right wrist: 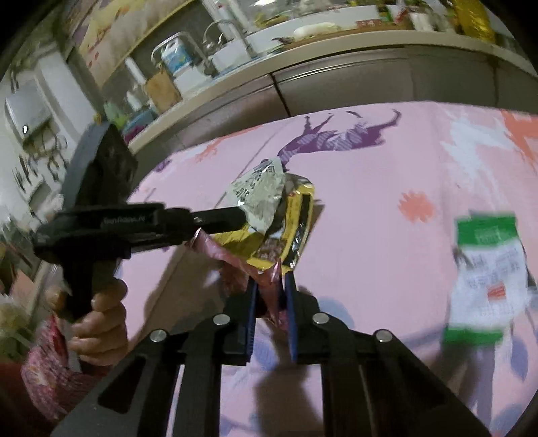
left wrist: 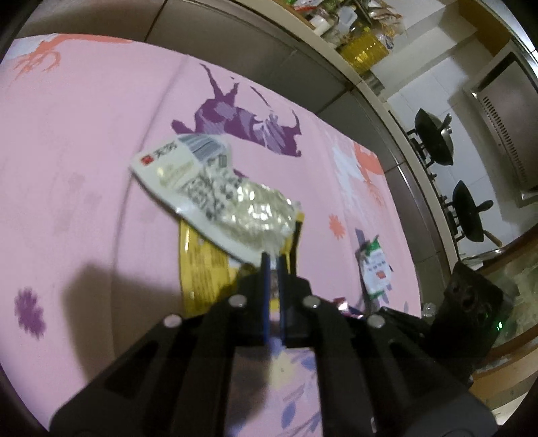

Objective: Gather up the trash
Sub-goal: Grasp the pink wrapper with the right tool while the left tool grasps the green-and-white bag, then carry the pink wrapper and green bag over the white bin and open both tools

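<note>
My left gripper [left wrist: 274, 257] is shut on the edge of a white and silver wrapper [left wrist: 215, 188] and holds it just above the pink tablecloth [left wrist: 84, 151]. The same wrapper [right wrist: 260, 191] and the left gripper [right wrist: 240, 215] show in the right wrist view. A yellow wrapper [left wrist: 201, 269] lies under it, also seen in the right wrist view [right wrist: 296, 218]. My right gripper [right wrist: 272, 279] is shut on a pink-red wrapper [right wrist: 269, 289] beside the yellow one. A green and white wrapper [right wrist: 487, 269] lies on the cloth to the right, also in the left wrist view [left wrist: 376, 269].
Grey cabinet fronts [right wrist: 336, 84] and a cluttered counter [right wrist: 269, 30] run behind the table. A stove with two black woks [left wrist: 433, 137] is at the right. A pink patterned bag [right wrist: 50, 369] hangs at the lower left near the person's hand [right wrist: 101, 322].
</note>
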{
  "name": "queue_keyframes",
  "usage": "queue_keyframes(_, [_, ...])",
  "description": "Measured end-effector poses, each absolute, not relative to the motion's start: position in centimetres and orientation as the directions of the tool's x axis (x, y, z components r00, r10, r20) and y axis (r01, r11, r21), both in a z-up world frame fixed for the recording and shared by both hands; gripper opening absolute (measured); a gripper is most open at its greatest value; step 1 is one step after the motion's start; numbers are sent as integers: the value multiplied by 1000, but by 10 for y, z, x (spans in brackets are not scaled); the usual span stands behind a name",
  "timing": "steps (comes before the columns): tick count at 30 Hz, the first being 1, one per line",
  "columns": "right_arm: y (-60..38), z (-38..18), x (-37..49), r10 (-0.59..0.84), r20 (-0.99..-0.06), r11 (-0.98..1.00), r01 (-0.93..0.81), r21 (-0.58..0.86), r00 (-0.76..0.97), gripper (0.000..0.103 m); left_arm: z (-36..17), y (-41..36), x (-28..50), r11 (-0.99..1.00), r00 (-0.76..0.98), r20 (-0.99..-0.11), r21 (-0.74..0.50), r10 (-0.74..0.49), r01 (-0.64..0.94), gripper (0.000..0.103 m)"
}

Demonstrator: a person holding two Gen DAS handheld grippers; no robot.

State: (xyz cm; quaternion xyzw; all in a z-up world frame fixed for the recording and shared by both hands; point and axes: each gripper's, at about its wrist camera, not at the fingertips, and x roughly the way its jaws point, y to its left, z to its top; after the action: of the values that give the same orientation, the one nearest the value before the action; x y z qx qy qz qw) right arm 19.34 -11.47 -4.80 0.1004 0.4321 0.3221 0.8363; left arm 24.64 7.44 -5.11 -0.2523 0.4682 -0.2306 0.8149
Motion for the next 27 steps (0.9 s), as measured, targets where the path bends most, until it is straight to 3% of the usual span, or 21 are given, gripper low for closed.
queue_keyframes(3, [-141, -48, 182, 666, -613, 746, -390, 540, 425, 12, -45, 80, 229, 775, 474, -645, -616, -600, 143, 8])
queue_keyframes(5, [-162, -45, 168, 677, -581, 734, -359, 576, 451, 12, -40, 82, 219, 790, 491, -651, -598, -578, 136, 22])
queue_keyframes(7, [-186, -40, 153, 682, -544, 722, -333, 606, 488, 12, -32, 80, 209, 813, 514, -660, -565, -548, 141, 29])
queue_keyframes(10, [-229, -33, 134, 666, -496, 712, -278, 644, 557, 12, -16, 62, 202, 826, 524, -656, -530, -543, 192, 30])
queue_keyframes(12, [-257, -32, 120, 640, -480, 715, -234, 659, 600, 12, -4, 36, 201, 827, 516, -653, -499, -555, 259, 40])
queue_keyframes(14, [-279, -33, 109, 612, -472, 717, -194, 669, 634, 12, 3, 0, 204, 825, 495, -660, -464, -565, 323, 74])
queue_keyframes(17, [-311, -37, 95, 582, -462, 707, -135, 694, 669, 12, 3, -45, 213, 814, 464, -671, -437, -579, 384, 82])
queue_keyframes(21, [-345, -37, 80, 544, -447, 702, -93, 706, 710, 12, -22, -109, 239, 834, 389, -746, -413, -540, 366, 83])
queue_keyframes(24, [-365, -28, 75, 514, -428, 704, -80, 706, 743, 12, -39, -149, 244, 877, 407, -800, -288, -441, 384, 82])
queue_keyframes(27, [-391, -20, 70, 472, -407, 710, -63, 702, 782, 12, -46, -175, 240, 895, 450, -820, -157, -354, 418, 36])
